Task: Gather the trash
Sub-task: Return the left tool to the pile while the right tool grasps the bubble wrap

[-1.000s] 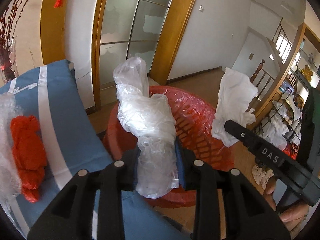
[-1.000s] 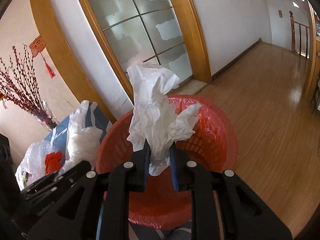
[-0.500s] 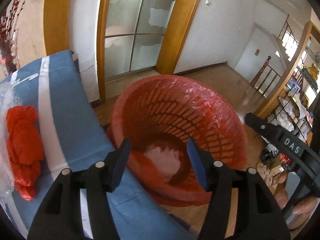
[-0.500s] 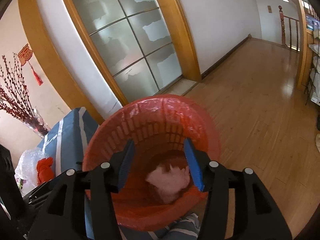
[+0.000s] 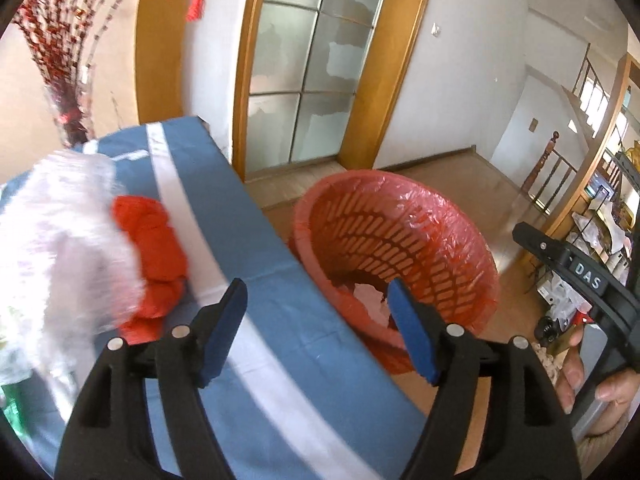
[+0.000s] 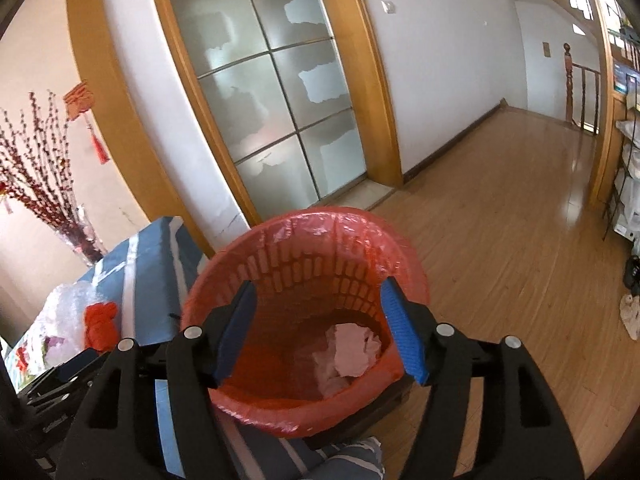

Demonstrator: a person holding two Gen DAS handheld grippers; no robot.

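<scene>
Your left tool (image 5: pixel 318 320) is opening wide with nothing between its blue pads, and it is hanging over the blue-covered worktop (image 5: pixel 280 344); your right tool (image 6: pixel 316 326) is likewise opening and carrying nothing, pointing down into the red waste basket (image 6: pixel 304 240) directly ahead of it. Crumpled white paper (image 6: pixel 352 350) is lying on the basket's bottom, just beyond the right tool's tips. What is waiting for you sits up and to the left of the left tool: a crumpled red plastic bag (image 5: pixel 154 248) touching a blurred heap of clear plastic film (image 5: pixel 60 248) on its far side. Both are looking very light, soft and slippery, so they are likely to collapse and slide under the pads; you are probably best off pinching a thick bunched fold near the middle rather than a loose edge. Neither looks fragile. As for writing, the body of the right tool, showing at the right edge of the left view, is carrying the letters "DAS" (image 5: pixel 588 276); the red hanging ornament on the wall is too small to read.
</scene>
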